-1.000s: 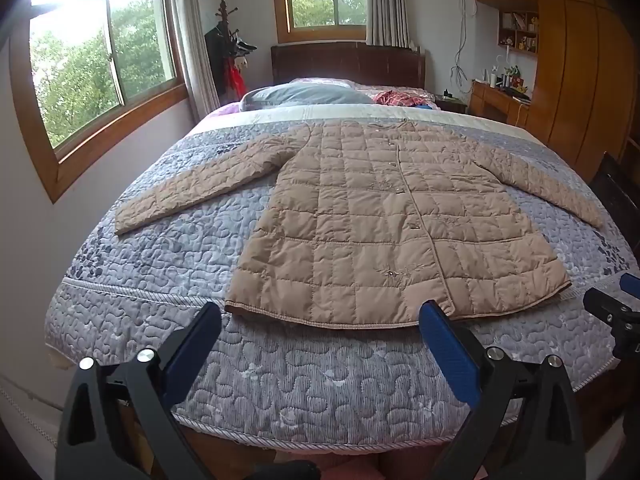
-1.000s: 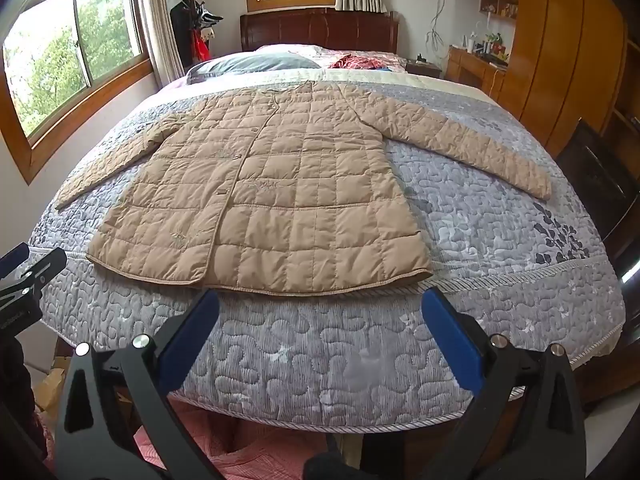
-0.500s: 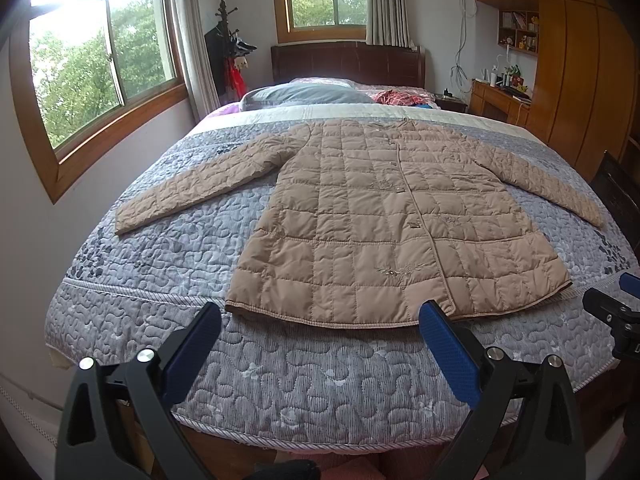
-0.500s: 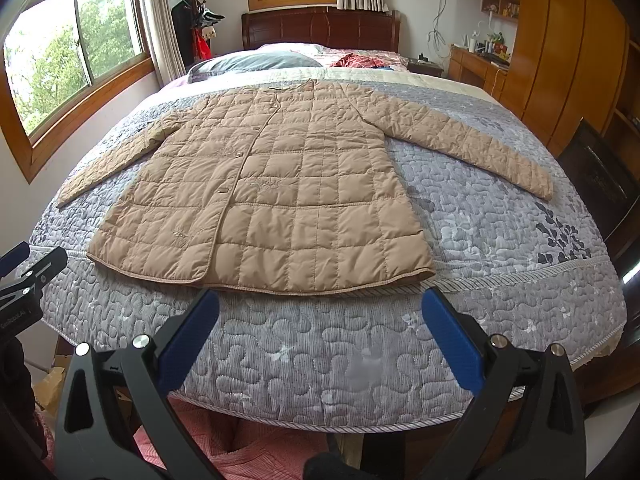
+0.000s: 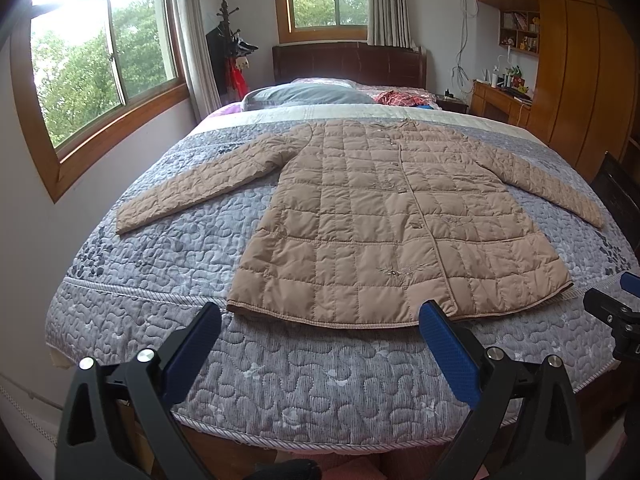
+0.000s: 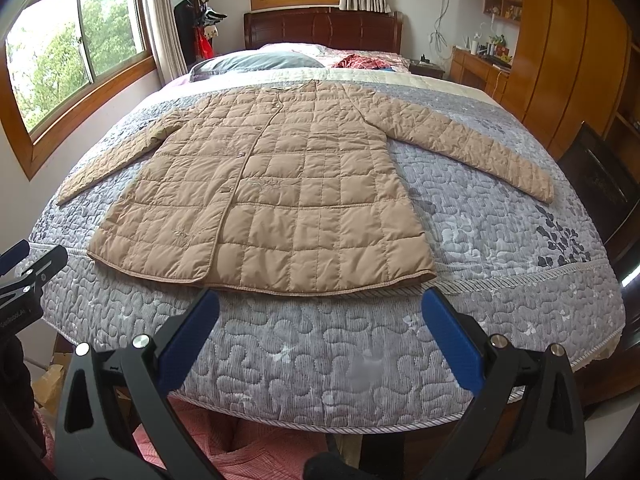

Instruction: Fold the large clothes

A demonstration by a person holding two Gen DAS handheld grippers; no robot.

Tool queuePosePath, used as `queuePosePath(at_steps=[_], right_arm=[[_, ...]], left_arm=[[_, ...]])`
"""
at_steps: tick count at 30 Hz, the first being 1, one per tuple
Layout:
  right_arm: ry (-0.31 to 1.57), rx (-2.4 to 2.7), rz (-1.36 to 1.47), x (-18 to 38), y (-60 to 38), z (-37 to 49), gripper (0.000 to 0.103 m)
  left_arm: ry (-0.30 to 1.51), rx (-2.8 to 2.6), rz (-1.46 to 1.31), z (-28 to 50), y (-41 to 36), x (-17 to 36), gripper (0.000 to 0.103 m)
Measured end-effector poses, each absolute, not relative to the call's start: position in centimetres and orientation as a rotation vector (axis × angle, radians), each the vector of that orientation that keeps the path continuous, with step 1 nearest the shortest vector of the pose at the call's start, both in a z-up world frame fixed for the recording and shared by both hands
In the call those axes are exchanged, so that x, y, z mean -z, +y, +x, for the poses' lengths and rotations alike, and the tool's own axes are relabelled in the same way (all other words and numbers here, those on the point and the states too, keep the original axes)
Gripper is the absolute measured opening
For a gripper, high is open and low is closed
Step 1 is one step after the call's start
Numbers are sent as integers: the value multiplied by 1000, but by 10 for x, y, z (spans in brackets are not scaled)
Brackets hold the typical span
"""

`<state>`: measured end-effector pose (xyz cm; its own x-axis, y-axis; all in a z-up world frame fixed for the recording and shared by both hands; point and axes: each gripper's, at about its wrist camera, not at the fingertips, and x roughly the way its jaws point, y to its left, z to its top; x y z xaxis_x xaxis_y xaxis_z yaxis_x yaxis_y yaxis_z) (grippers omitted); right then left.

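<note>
**Quilted coat laid flat, both grippers waiting at the foot of the bed**

The tan quilted coat (image 5: 384, 216) lies face up and spread flat on the bed (image 5: 160, 264), buttoned front uppermost. Its long axis runs from the hem, near the foot edge, up to the collar, which points toward the pillow (image 5: 308, 94) and headboard. Both sleeves are stretched outward and slant down toward the foot, the left sleeve (image 5: 192, 196) toward the window side, the right sleeve (image 6: 468, 140) toward the wardrobe side.

It looks padded and light, soft but puffy, so folds will probably spring back unless pressed, and the smooth shell may slide on the bedspread. The likely best holds are a sleeve cuff, or the hem corners, where the stitched edge gives a thin firm ridge to pinch.

The left gripper (image 5: 316, 336) hovers just short of the hem, jaws spread wide and holding nothing. The right gripper (image 6: 320, 320) sits likewise at the foot edge, jaws wide apart and empty. Folding has not begun.
</note>
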<state>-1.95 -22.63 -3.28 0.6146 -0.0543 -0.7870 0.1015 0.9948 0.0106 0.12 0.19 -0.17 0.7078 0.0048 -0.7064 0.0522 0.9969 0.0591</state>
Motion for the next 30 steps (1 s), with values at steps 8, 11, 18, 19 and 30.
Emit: queuePosePath(at_steps=[8,11,18,19,30], right_arm=[[906,91,55,34,-228,-20,100],[907,86,52,34,-228,-20,100],[909,79,43,33,-227,-19,100],[909,79,43,33,-227,-19,100],[908,78,41,32,-227,-19,100]], left_arm=[[785,25,77,1,2,2,99],[784,25,77,1,2,2,99],[784,26,78,1,1,2,99],[783,26,78,1,3,2,99],[783,26,79,1,3,2,99]])
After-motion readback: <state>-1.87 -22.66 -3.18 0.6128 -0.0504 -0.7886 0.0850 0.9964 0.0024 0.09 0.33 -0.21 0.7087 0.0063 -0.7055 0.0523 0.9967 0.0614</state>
